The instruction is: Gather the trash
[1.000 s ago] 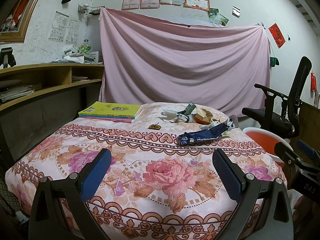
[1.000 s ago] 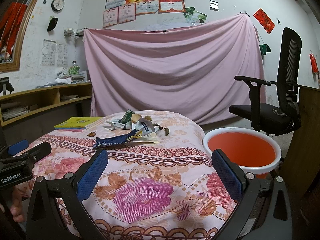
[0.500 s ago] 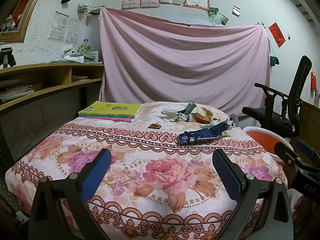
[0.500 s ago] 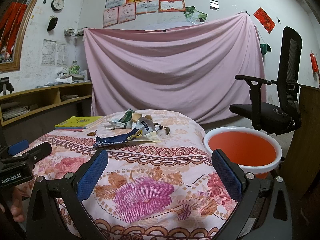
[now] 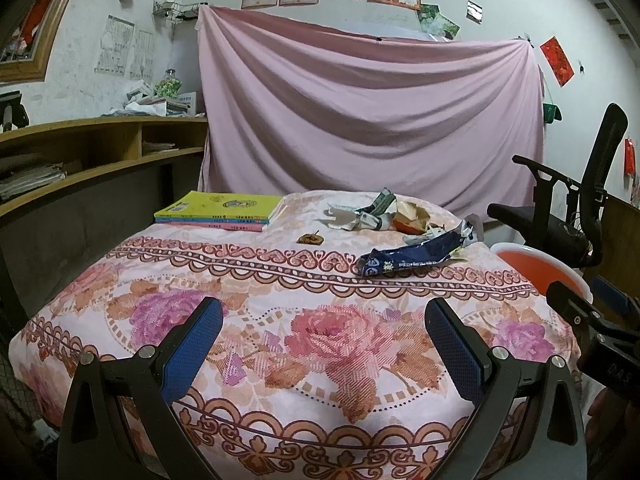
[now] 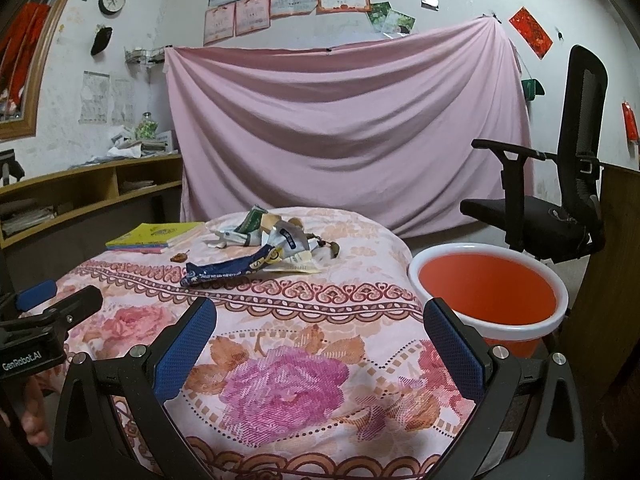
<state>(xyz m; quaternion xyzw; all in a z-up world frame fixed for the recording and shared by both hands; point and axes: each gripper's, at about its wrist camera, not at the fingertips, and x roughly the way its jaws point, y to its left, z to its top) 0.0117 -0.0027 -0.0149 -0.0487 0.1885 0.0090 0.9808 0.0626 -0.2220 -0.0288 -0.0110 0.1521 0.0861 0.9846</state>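
Observation:
Trash lies on the far part of a floral-covered table point(image 5: 208, 296): a dark blue wrapper point(image 5: 412, 258) point(image 6: 224, 270), crumpled green-and-white packets point(image 5: 374, 212) point(image 6: 252, 226), an orange-brown wrapper point(image 5: 412, 218), a white-blue packet point(image 6: 290, 240) and a small brown scrap point(image 5: 309, 238) point(image 6: 179, 257). An orange bucket with a white rim point(image 6: 490, 292) point(image 5: 540, 268) stands right of the table. My left gripper point(image 5: 322, 316) is open over the near floral cloth. My right gripper point(image 6: 320, 316) is open too, near the table's right front, with nothing between its fingers.
A stack of books with a yellow cover point(image 5: 220, 212) point(image 6: 154, 236) lies at the table's far left. A black office chair point(image 6: 560, 200) stands behind the bucket. Wooden shelving point(image 5: 80, 160) runs along the left wall, a pink sheet point(image 5: 360, 120) hangs behind.

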